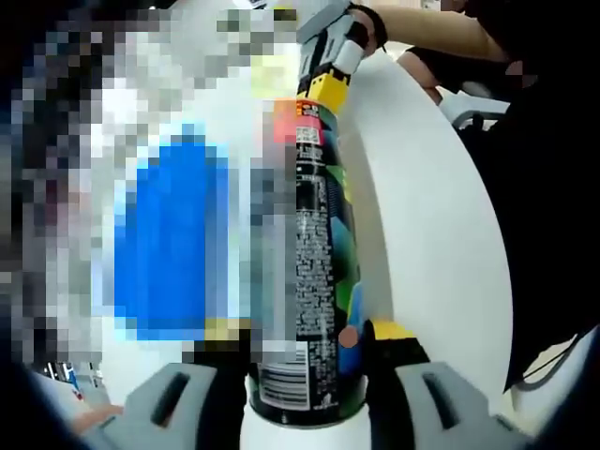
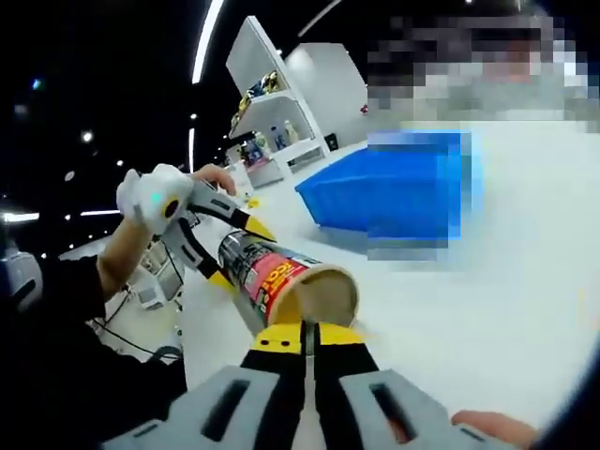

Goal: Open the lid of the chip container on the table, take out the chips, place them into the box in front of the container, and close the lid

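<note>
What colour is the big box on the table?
Bright blue. The box shows best in the right gripper view.

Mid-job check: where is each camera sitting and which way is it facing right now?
Left gripper view: rides the left tool, looks along the clamped chip can toward the right tool at its far end; a person's arm shows.
Right gripper view: rides the right tool, faces the can's mouth, blue box beyond; a gloved hand shows.
Shared: the can, both tools, white table.
</note>
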A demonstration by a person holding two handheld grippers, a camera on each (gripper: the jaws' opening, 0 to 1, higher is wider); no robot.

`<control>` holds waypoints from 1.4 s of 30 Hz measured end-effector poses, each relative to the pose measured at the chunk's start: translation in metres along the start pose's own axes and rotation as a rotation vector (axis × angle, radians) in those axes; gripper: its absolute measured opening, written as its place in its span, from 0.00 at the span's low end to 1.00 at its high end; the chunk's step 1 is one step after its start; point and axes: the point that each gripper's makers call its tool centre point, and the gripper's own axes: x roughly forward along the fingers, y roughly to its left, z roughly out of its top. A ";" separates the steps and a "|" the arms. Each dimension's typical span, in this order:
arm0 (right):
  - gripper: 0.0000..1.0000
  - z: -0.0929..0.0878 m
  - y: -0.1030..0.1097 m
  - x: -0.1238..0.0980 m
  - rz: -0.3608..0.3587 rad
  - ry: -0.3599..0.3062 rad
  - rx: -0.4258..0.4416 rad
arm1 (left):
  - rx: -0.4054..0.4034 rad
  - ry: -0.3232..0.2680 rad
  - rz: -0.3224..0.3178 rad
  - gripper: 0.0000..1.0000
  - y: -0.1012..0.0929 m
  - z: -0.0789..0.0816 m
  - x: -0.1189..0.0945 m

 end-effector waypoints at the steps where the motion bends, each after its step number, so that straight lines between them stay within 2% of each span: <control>1: 0.02 0.000 0.000 0.000 0.005 -0.007 0.005 | 0.000 -0.002 0.001 0.50 0.000 0.000 0.000; 12: 0.02 0.002 0.000 0.000 0.000 -0.008 0.006 | -0.001 -0.057 0.014 0.50 0.000 0.003 -0.001; 26: 0.02 0.004 0.000 0.000 -0.007 -0.006 0.000 | -0.005 -0.053 0.021 0.50 0.002 0.002 -0.001; 33: 0.02 0.006 -0.001 0.000 -0.032 0.001 -0.041 | -0.005 -0.055 0.024 0.50 0.001 0.003 -0.001; 38: 0.08 0.008 -0.005 -0.003 -0.022 -0.004 -0.085 | 0.000 -0.068 0.025 0.50 0.001 0.003 -0.002; 40: 0.14 0.015 -0.010 -0.010 -0.031 -0.034 -0.085 | 0.001 -0.065 0.026 0.50 0.002 0.002 -0.002; 41: 0.15 0.019 -0.011 -0.013 -0.021 -0.051 -0.068 | 0.001 -0.064 0.025 0.50 0.002 0.002 -0.002; 42: 0.15 0.022 -0.011 -0.020 0.002 -0.072 -0.009 | 0.001 -0.065 0.025 0.50 0.002 0.002 -0.002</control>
